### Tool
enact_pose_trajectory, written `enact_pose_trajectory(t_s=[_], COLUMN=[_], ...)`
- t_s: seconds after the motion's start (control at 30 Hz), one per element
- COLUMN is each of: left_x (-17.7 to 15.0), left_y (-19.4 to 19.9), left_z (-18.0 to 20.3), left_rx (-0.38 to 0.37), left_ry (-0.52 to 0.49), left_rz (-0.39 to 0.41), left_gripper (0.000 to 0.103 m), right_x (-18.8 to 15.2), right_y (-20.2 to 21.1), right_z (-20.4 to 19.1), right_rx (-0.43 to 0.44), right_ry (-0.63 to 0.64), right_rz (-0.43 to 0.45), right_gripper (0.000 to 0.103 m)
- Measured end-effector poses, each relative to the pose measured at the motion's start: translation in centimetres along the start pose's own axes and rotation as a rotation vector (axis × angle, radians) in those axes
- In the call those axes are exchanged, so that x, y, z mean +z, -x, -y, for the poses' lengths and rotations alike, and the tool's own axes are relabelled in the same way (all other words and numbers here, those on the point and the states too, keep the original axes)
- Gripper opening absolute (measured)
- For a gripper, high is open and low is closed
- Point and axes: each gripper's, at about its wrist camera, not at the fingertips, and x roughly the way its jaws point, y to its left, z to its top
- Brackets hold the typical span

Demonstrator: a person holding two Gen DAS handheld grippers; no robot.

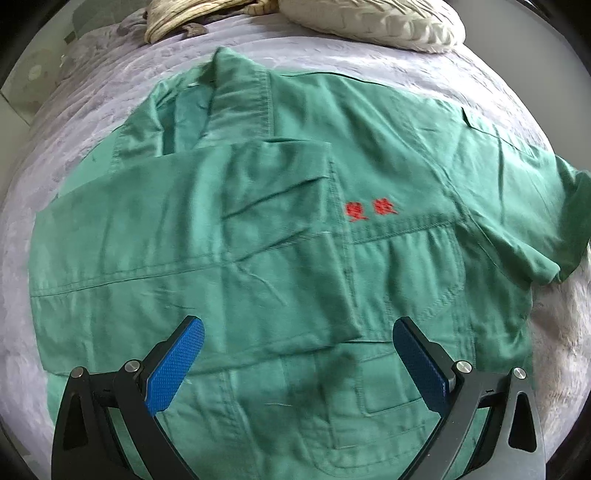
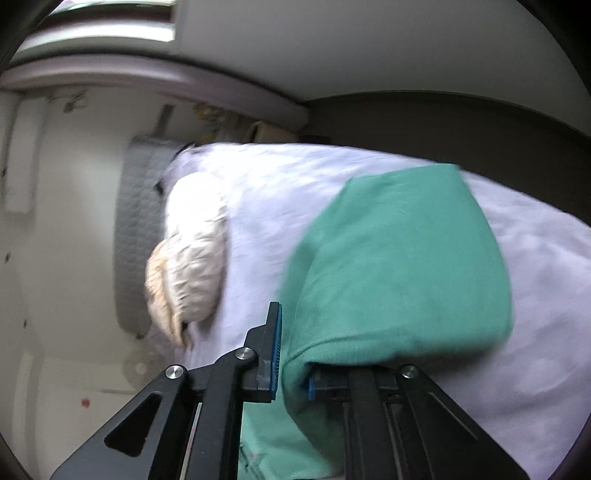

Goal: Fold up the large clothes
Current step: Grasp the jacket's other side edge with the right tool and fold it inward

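A large green work shirt (image 1: 280,236) with red embroidered characters (image 1: 371,210) lies front up on a bed with a pale lilac cover (image 1: 110,107). One sleeve is folded across the chest; the other sleeve (image 1: 546,229) stretches out right. My left gripper (image 1: 297,339) is open and empty, hovering just above the lower part of the shirt. In the right wrist view my right gripper (image 2: 293,350) is shut on green shirt fabric (image 2: 399,258), which is lifted and drapes over the right finger, hiding it. The left blue pad (image 2: 275,347) shows.
A cream quilted pillow (image 1: 373,22) and a striped bundle (image 1: 184,18) lie at the head of the bed. In the right wrist view the pillow (image 2: 188,258), a grey padded headboard (image 2: 136,229) and white wall show to the left.
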Motion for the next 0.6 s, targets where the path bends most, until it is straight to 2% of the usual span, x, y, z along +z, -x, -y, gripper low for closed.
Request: enact_pose_trajectory(t_s=[0.2,0.27,0.4,0.5,0.6], left_x=[0.0,-1.6,-2.3,-3.0,-3.6], left_y=[0.5,1.0,0.4,0.5,0.5], left_z=[-3.3,-5.4,-10.0,-12.7,-15.6], left_rx=[-0.004,0.006,0.009,0.026,0.051], left_ry=[0.019,0.025,0.073,0.115,0.16], left_rz=[0.025,0.034,0.04,0.058,0.075], left_gripper=[0.102,0.102,0.102,0.102,0.102], right_x=[-4.9,-7.0,-13.3,-19.0,-25.0], right_y=[-3.2,-4.3,-7.8,-11.0,-14.5], right_z=[-8.1,-10.8,-16.4,-18.7,-19.7], right_rx=[0.129,0.154,0.176,0.185,0.152], right_ry=[0.164,0.234,0.403,0.478,0.57], right_rz=[-0.111,-0.15,-0.273,-0.393,-0.503], right_gripper=[0.012,0.012,0.012,0.012,0.012])
